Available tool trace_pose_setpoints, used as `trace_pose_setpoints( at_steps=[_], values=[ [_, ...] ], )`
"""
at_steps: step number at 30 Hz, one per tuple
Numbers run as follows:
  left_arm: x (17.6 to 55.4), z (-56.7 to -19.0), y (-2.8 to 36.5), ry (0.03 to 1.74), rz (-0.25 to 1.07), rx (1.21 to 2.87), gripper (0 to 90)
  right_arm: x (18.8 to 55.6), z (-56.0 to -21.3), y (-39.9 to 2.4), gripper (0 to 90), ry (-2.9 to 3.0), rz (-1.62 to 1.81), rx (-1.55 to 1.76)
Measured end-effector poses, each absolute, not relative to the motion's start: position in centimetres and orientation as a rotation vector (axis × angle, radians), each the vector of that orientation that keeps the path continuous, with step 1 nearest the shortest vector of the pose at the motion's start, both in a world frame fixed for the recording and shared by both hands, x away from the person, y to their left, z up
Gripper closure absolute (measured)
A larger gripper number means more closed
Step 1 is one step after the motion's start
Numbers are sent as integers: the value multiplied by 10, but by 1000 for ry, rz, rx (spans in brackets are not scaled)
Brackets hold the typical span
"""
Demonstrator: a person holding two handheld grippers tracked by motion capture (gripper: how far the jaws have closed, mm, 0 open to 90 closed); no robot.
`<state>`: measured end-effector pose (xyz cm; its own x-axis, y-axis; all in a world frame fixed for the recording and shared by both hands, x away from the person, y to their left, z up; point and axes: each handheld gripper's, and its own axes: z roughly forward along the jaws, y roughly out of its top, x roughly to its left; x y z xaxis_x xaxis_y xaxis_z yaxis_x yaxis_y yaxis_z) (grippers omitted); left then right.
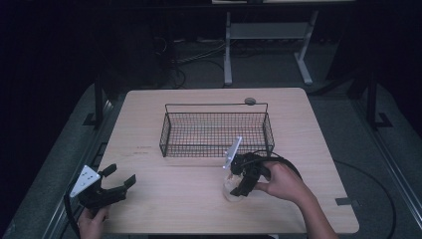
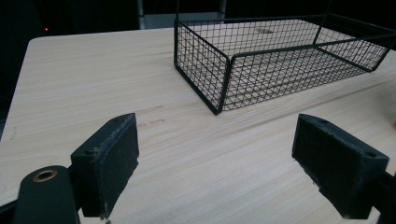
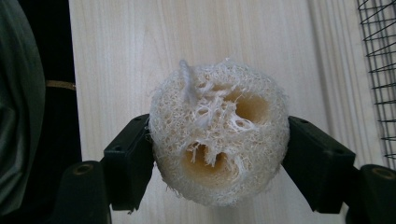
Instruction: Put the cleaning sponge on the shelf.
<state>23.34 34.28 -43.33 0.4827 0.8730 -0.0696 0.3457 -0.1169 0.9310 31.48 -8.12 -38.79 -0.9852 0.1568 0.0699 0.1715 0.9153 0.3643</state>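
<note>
Right tongs (image 3: 218, 154) pinching loofah (image 3: 217, 135) near basket (image 1: 216, 130); left tongs (image 2: 229, 163) gaping, empty. Soft grip—we risk slip.

high view looks down; gripper views sit close, sharing the basket (image 2: 280, 65).

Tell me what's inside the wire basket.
Through the mesh of the wire basket I see nothing but its wire floor and the table beneath. The loofah is outside it, gripped in the right claw.
</note>
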Motion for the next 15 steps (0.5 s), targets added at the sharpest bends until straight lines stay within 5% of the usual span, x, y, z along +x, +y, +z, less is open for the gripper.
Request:
trace_pose_setpoints(
  at_steps=[15],
  values=[
    [233,-433,343,1053,635,1690,139,331,-362,-76,284,-3036,-604,-231]
  ],
)
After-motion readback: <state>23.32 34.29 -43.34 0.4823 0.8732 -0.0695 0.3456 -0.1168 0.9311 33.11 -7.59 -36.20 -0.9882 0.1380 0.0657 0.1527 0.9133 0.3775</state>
